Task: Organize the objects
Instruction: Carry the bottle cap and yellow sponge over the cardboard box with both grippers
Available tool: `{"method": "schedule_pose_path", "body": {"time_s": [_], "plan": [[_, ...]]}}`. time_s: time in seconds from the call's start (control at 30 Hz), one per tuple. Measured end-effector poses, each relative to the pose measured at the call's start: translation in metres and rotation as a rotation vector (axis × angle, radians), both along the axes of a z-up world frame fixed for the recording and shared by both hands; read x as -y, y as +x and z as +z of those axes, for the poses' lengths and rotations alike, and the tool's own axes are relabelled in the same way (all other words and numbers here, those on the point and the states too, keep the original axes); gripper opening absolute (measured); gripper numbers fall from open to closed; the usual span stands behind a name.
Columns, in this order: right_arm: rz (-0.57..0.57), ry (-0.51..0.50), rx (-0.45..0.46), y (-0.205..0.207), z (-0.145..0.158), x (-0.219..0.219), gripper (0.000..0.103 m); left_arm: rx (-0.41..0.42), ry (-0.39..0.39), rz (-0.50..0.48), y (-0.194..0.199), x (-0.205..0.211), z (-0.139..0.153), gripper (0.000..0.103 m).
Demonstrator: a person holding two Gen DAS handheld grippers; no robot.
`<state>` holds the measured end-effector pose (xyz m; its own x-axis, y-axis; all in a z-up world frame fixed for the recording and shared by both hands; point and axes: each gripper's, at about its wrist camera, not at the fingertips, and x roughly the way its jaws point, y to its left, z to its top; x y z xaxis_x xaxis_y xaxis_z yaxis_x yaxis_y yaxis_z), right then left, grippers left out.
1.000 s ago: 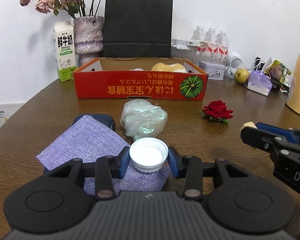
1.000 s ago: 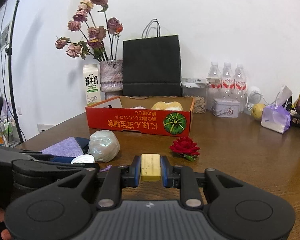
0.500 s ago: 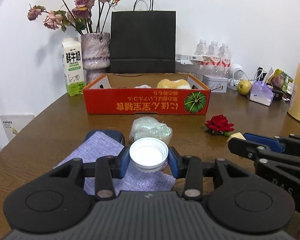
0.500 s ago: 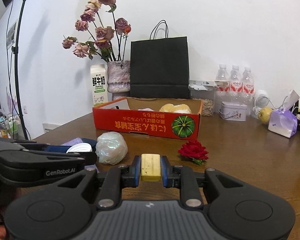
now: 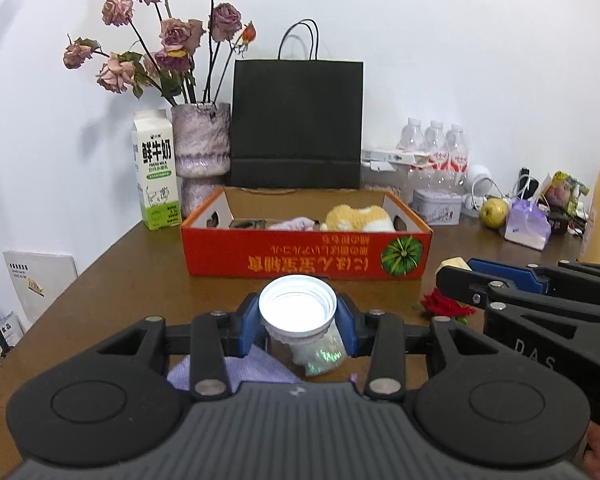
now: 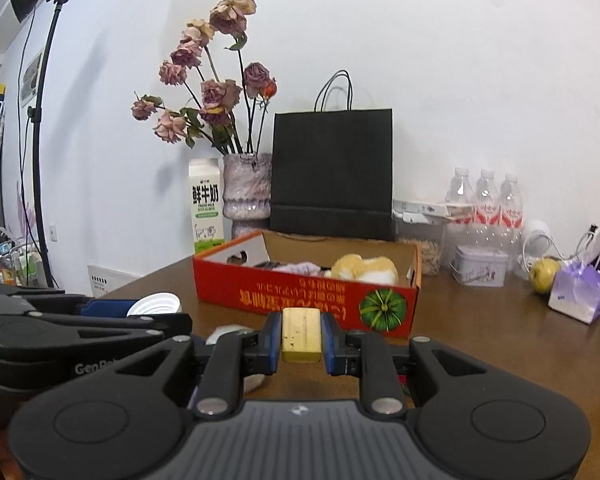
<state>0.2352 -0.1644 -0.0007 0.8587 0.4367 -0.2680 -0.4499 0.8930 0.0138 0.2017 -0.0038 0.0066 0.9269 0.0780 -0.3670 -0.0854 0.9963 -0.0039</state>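
My left gripper (image 5: 297, 322) is shut on a white ribbed cap (image 5: 297, 308), held above the table with its hollow side facing me. A yellow block (image 6: 301, 334) sits clamped between the blue pads of my right gripper (image 6: 301, 340), also lifted off the table. Straight ahead stands the open red cardboard box (image 5: 300, 260) with a pumpkin picture; a yellow plush toy (image 5: 358, 218) and a lilac cloth (image 5: 292, 223) lie inside it. The right gripper (image 5: 456, 272) shows at the right of the left wrist view. The left gripper (image 6: 156, 310) shows at the left of the right wrist view.
On the brown table lie a purple woven mat (image 5: 236, 368), a shiny plastic wad (image 5: 320, 354) and a red rose head (image 5: 444, 304). Behind the box stand a milk carton (image 5: 156, 170), a flower vase (image 5: 202, 148), a black paper bag (image 5: 296, 124), water bottles (image 5: 436, 152), a tin (image 5: 438, 206) and an apple (image 5: 494, 212).
Both grippers have risen with their loads; the mat, the plastic wad and the rose have sunk low in the views, and the red box's inside has come into sight.
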Motion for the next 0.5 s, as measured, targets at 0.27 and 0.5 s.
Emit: {"method": "schedule_pose_path", "body": {"time_s": [0.27,0.5], "plan": [[-0.01,0.018,0.026,0.022,0.013,-0.017,0.02,0.047,-0.012,0.017,0.02,-0.013,0.02,0.041],[-0.018,0.038,0.021,0.048,0.017,-0.03,0.02,0.072,-0.022,0.031,0.043,-0.021,0.03,0.041]]}}
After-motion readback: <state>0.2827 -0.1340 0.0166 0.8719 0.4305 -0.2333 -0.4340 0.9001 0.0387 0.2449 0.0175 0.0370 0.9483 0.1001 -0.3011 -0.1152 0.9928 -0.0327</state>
